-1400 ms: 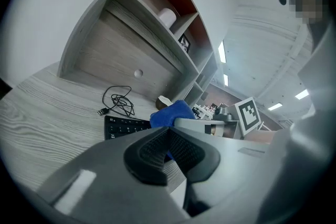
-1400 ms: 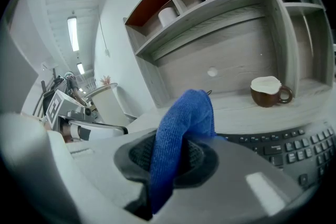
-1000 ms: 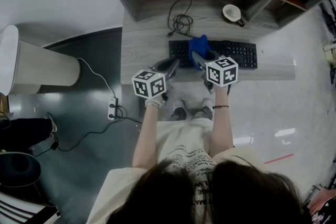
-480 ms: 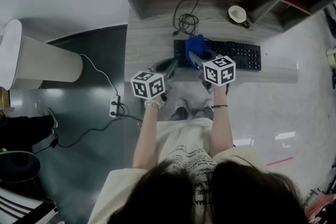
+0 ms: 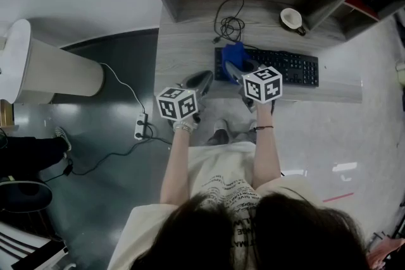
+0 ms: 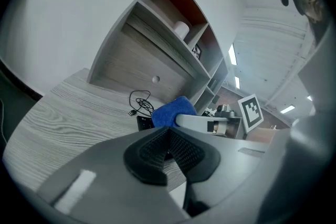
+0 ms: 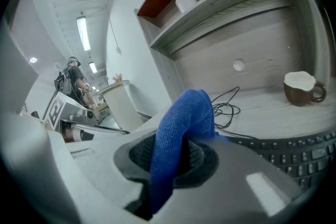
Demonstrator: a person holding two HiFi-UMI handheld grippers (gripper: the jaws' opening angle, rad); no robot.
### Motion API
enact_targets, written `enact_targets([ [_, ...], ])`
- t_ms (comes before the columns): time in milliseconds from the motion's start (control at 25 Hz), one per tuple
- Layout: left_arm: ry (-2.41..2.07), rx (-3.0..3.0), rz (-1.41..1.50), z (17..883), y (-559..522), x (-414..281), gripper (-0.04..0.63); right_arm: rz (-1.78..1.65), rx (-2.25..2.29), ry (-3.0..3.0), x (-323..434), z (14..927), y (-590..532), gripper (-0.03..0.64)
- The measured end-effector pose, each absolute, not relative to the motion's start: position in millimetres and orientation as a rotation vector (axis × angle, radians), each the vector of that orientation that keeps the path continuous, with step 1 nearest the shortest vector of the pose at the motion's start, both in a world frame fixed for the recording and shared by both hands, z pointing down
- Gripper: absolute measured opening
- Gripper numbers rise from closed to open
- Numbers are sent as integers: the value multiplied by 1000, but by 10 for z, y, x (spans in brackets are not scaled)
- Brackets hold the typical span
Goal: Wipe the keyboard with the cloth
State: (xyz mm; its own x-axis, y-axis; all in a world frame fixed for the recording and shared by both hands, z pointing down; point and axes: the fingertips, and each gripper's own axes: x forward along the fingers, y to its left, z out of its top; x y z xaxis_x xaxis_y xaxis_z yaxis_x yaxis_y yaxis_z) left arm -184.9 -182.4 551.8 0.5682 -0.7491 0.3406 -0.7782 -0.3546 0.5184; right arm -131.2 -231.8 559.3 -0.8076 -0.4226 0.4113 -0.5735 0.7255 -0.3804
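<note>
Your cloth [image 5: 234, 55] is bunched over the left end of the keyboard [image 5: 285, 66] and looks to be touching the keys there. Your right gripper [image 5: 235, 70] has its jaws clamped on it, with a blue fold standing up between the pads in the right gripper view.

I judge the wipe is under way but only at that end. The whole run of keys to the right of the cloth lies uncovered. Nothing shows which keys are already clean, so treat that stretch as yet to do.

Your left gripper [image 5: 202, 79] hangs off the keyboard's left front corner, jaws together with nothing between them. It is not steadying the keyboard.

Behind the keyboard's left end lies a coiled cable [image 5: 231, 26], and behind its right end stands a cup [image 5: 292, 18], both apart from it.
</note>
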Motion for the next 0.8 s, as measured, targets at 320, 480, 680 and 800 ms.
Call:
enact_targets([
  [320,-1249,2132,56,5547,-1775,-1987,5,728,732,-2648,-1479,5605,-2286,58],
  [480,-1261,2123,53,5553,-1758,-2038,5,728,713,-2651,-1533,5613,-2281,58],
  [680,-1281,2110,51,5552,-1729,-2116,4,729,688,-2657,-1620,5603,-2266,58],
  [800,-1295,2102,49,5553,-1707,-2156,5,730,670,-2663,-1670,5602,-2248,58],
])
